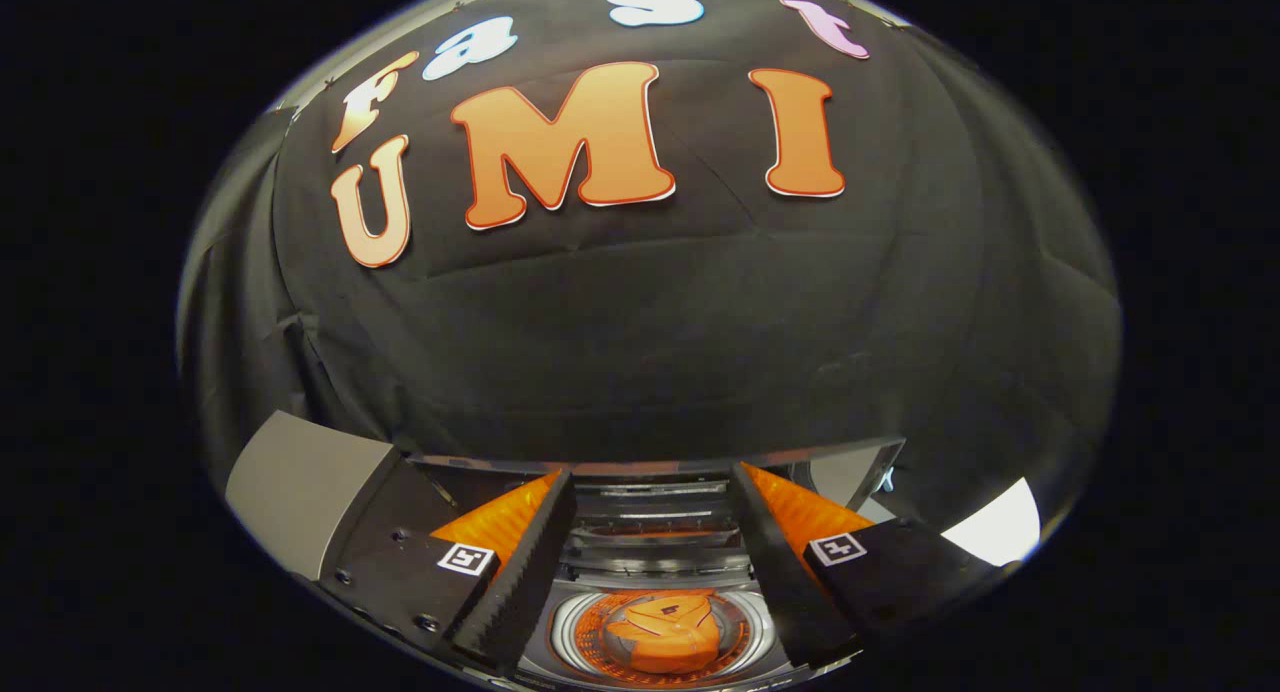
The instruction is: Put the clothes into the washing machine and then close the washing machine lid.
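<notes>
A: Quick one; what have I got? My claw [655, 572] sits with its fingers [520, 562] spread wide and nothing between them; it hangs above the open washing machine [650, 502], looking down past the tips into the drum [570, 637].

B: Clothes?

A: Orange clothes [665, 632] lie in the bottom of the drum, in a heap, below and between my fingers, well apart from them; I judge the loading part done, the lid [840, 472] not yet shut; it looks raised at the far side behind the right finger, though I can't tell its exact angle.

B: Risks from here?

A: Main one: I reach for the lid with the fingers this wide and they slide off its edge, so it drops hard or doesn't move at all; second: I bring it down while the claw is over the opening and pinch a finger against the rim; third: a fold of cloth could ride up and catch under the lid, though right now the heap sits low, so I rate that small; I also can't see the hinge, so I'd be guessing the swing.

B: Surface, room?

A: No table; the machine's top is the working surface, grey panel [300, 487] at near left, a pale patch [1000, 527] at right I can't identify; behind the machine the booth's black cloth wall [650, 322] rises, creased, close by.
</notes>
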Demonstrator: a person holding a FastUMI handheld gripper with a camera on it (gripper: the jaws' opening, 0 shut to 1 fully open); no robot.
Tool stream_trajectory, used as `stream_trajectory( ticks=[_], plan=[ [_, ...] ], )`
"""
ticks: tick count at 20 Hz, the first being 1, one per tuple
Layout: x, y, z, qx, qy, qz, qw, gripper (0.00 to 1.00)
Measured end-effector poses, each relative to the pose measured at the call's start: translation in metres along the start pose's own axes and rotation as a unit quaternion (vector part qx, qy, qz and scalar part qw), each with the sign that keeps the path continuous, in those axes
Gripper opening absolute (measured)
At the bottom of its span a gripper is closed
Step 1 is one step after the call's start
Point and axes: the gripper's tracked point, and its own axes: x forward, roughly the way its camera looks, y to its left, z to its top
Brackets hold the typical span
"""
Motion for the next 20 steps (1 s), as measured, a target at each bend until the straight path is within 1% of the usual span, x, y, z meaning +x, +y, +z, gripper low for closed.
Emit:
stream_trajectory(
  ticks=[4,8,11,14,20],
  plan=[
    [0.032,-0.002,0.008,-0.002,0.004,-0.007,1.0,0.99],
    [0.045,-0.004,0.005,-0.004,0.017,-0.014,1.0,0.99],
    [0.042,-0.003,0.003,-0.005,0.022,-0.022,1.0,0.99],
    [0.027,-0.004,-0.004,-0.009,0.023,-0.025,0.999,1.0],
    [-0.007,-0.001,-0.022,-0.017,0.005,-0.029,0.999,1.0]
  ],
)
